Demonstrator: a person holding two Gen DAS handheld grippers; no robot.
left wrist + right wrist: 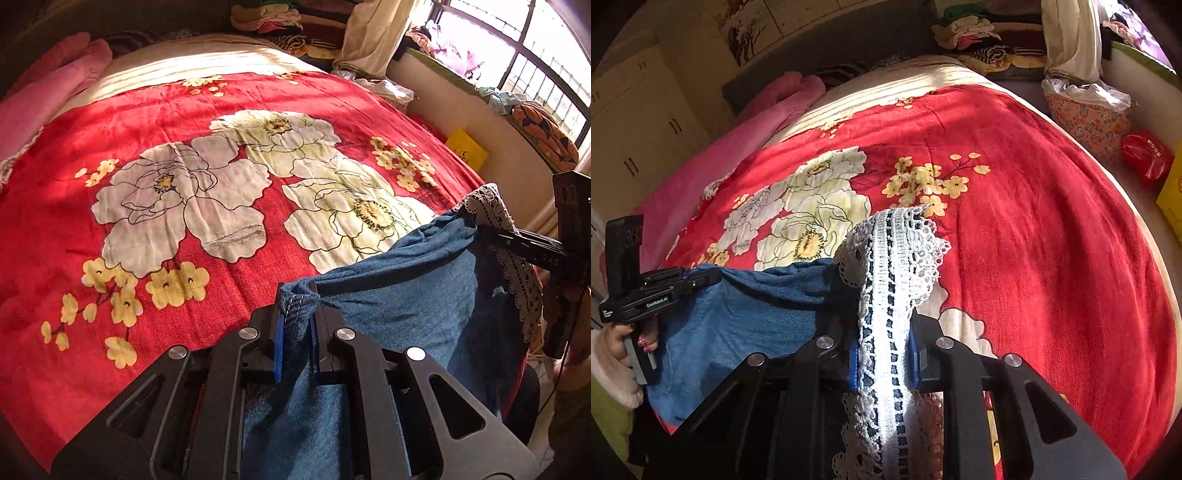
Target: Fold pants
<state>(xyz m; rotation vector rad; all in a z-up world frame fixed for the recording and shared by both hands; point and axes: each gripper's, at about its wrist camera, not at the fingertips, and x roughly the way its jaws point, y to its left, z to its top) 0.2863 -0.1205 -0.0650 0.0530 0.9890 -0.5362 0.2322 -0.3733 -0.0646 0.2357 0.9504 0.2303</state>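
Observation:
The blue denim pants (391, 295) hang in the air between my two grippers above the near edge of the bed. My left gripper (297, 317) is shut on a stitched denim edge of the pants. My right gripper (882, 332) is shut on the white lace trim (894, 258) at the other side of the pants; the blue denim (757, 310) stretches left from it. The right gripper shows in the left wrist view (491, 230) at the right, and the left gripper shows in the right wrist view (701, 277) at the left. The lower part of the pants is hidden below both grippers.
A bed with a red floral cover (184, 129) fills both views. Pink bedding (44, 96) lies on its far left. Piled clothes (280, 22) sit at the head. A patterned basket (1086, 114), a red bag (1145, 155) and a yellow box (467, 147) stand along the right wall under the window.

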